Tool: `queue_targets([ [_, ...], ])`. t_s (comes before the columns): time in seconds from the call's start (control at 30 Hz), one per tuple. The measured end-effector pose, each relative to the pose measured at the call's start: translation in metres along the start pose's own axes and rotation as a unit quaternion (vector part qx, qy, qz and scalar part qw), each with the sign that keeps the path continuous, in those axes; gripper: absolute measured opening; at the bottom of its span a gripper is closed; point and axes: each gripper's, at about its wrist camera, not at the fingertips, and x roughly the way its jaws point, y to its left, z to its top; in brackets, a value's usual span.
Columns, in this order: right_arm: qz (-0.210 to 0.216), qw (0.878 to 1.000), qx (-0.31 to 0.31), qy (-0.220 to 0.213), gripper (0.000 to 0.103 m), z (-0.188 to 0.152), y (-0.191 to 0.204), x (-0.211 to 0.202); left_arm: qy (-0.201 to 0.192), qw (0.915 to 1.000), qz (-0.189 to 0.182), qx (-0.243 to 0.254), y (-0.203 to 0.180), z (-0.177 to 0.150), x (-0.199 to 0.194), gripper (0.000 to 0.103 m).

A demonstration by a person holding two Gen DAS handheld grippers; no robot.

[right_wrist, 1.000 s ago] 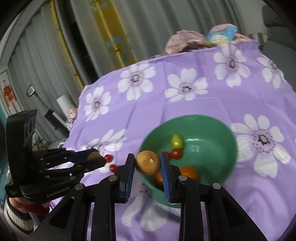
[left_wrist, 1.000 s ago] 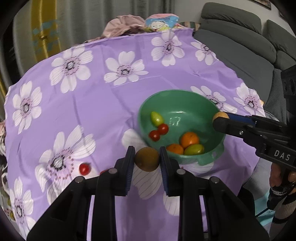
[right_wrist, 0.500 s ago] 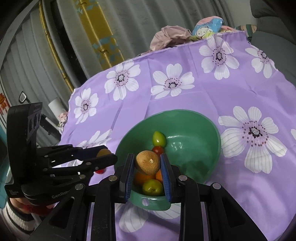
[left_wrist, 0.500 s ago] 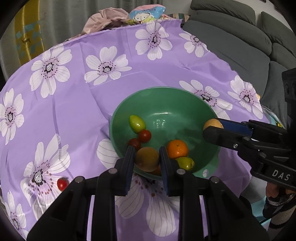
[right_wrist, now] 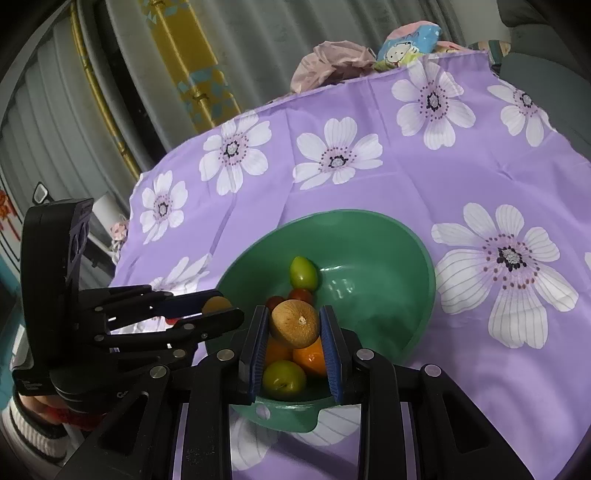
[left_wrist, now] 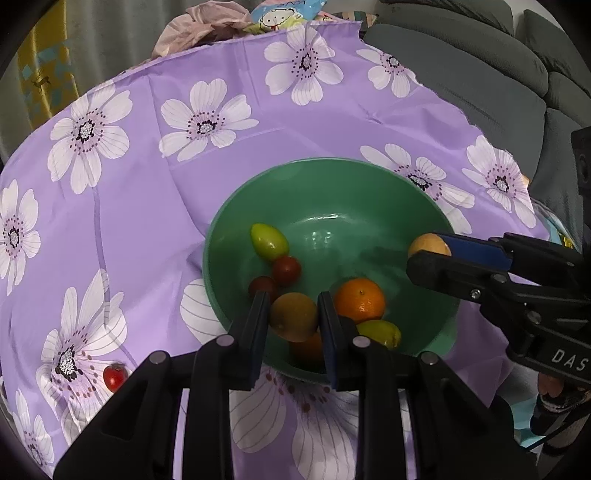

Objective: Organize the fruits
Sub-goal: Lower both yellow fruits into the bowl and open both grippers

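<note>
A green bowl (left_wrist: 369, 177) sits on the purple flowered cloth and holds an orange (left_wrist: 360, 300), a green tomato (left_wrist: 269, 240), red cherry tomatoes (left_wrist: 286, 269) and a yellow-green fruit (left_wrist: 380, 332). My left gripper (left_wrist: 293, 315) is shut on a brown-yellow round fruit (left_wrist: 293, 316) over the bowl's near side. My right gripper (right_wrist: 295, 325) is shut on a tan round fruit (right_wrist: 295, 323) above the bowl (right_wrist: 399, 236). The right gripper also shows in the left wrist view (left_wrist: 430, 251), over the bowl's right rim. The left gripper shows in the right wrist view (right_wrist: 218, 308), at the bowl's left rim.
A red cherry tomato (left_wrist: 114, 376) lies loose on the cloth (left_wrist: 147, 192) left of the bowl. A grey sofa (left_wrist: 498, 74) stands at the right. Crumpled bags (left_wrist: 207, 18) lie at the table's far edge. Curtains (right_wrist: 184, 55) hang behind.
Both grippers have moved in over the bowl with their fruits still held. The left gripper came from the cloth in front of the bowl to above its near side.
</note>
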Motion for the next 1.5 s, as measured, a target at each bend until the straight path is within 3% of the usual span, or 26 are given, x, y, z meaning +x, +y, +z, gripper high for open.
queue_targets([
  [1.5, -0.024, 0.999, -0.026, 0.032, 0.03, 0.002, -0.002, 0.014, 0.041, 0.9983, 0.027, 0.032, -0.007, 0.002, 0.027, 0.026],
])
